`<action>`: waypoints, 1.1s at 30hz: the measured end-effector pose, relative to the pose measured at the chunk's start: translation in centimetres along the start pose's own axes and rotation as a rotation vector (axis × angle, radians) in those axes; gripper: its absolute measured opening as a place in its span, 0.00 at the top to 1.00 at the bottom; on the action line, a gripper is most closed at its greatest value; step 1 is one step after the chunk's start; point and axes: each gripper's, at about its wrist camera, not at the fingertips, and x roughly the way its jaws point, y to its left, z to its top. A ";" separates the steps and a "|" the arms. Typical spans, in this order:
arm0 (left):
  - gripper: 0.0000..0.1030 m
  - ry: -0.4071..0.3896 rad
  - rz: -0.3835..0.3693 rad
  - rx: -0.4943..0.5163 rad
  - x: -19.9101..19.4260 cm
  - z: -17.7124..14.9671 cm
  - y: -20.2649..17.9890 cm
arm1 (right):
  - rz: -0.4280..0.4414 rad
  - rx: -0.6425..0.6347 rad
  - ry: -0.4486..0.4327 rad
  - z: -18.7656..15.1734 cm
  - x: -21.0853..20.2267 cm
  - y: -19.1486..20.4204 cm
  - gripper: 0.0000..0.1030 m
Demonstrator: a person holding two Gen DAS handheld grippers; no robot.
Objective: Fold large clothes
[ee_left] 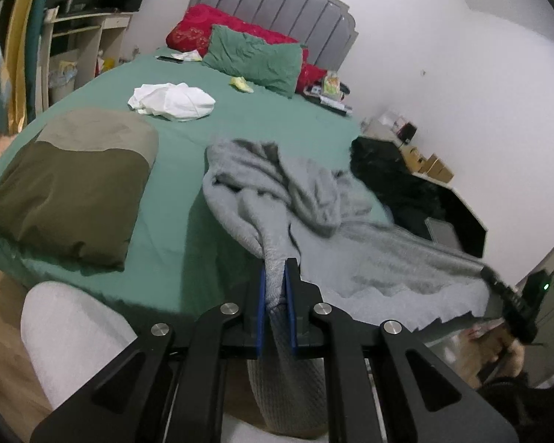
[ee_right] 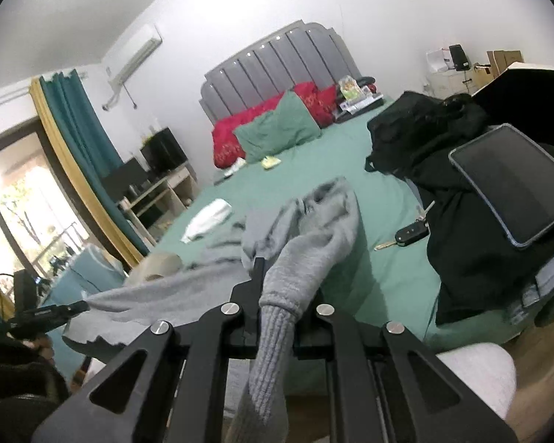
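The left hand-held gripper (ee_left: 275, 282) was clamped on a bunched end of the grey sweater (ee_left: 288, 192), the knit pinched between its blue pads (ee_left: 261, 295) with a ribbed tail hanging below the jaws. The right hand-held gripper (ee_right: 277, 288) was likewise closed on a ribbed cuff of the same sweater (ee_right: 314, 229), the cuff drooping down through its jaws. Most of the garment lay crumpled on the green bed sheet (ee_left: 173, 221), near the foot of the bed, with a band of cloth stretched between the two grips and raised off the sheet.

The step in hand looked like lifting the sweater to spread it before folding. To do it well, both grips needed to stay tight, since each held only a narrow, bunched bit of knit that could slide out under the garment's weight. The two hands would best rise evenly and draw apart, so the body hung free and untwisted. A gentle shake might loosen the heap in the middle. It then deserved to be laid flat on the open sheet between the folded olive garment (ee_left: 74, 188) and the black clothes pile (ee_right: 458, 199), clear of the car key (ee_right: 410, 235) lying on the sheet beside that pile
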 end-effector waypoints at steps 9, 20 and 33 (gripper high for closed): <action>0.90 -0.003 -0.017 -0.007 0.7 3.7 -1.0 | 0.026 0.187 0.032 2.1 0.5 -2.1 0.90; 0.90 0.039 -0.029 -0.145 16.2 15.1 1.6 | 0.004 0.247 -0.004 11.1 15.1 -5.6 0.90; 0.35 0.026 0.036 -0.329 35.6 24.9 12.9 | -0.191 0.190 0.134 17.3 41.0 -13.9 0.26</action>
